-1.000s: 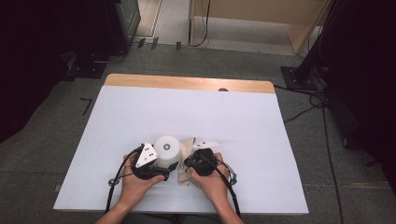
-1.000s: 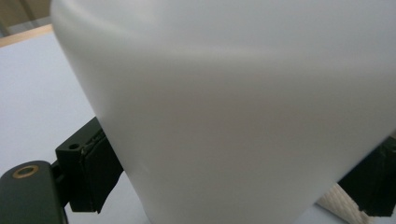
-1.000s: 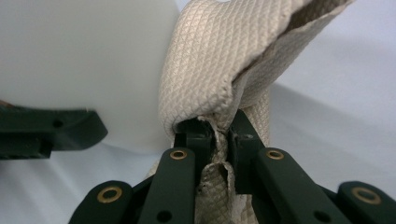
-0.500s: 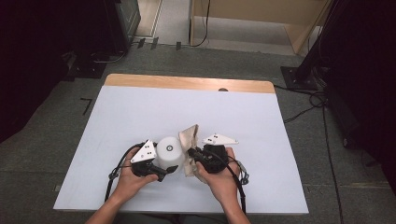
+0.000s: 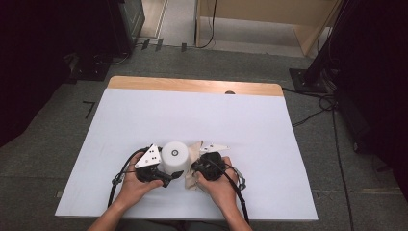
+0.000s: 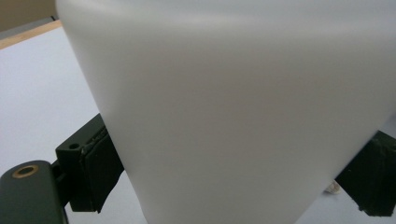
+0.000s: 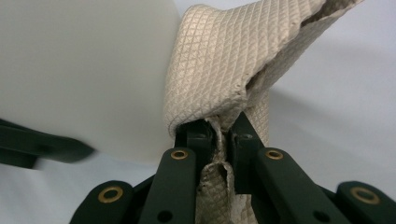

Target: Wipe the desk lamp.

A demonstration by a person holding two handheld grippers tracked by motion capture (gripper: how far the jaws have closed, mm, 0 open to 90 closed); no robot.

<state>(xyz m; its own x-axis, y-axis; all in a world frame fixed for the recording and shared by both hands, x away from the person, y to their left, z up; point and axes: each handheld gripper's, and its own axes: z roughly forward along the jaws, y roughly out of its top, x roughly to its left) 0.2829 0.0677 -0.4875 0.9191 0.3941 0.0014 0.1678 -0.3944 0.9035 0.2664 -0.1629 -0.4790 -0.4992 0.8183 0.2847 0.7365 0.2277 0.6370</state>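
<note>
Even soft light, blurred close-ups

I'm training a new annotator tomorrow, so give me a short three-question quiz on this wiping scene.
1. True or false: the left gripper has its fingers on either side of the white cylinder.
2. What does the right gripper clamp? A) a beige textured cloth B) a sponge C) a cable
3. Fill in: in the right gripper view, the cloth lies against the white cylinder's ____.

Key:
1. True; the cylinder sits between both pads in the left gripper view.
2. A; a fold of the cloth is pinched between the shut fingers.
3. Side.
</note>
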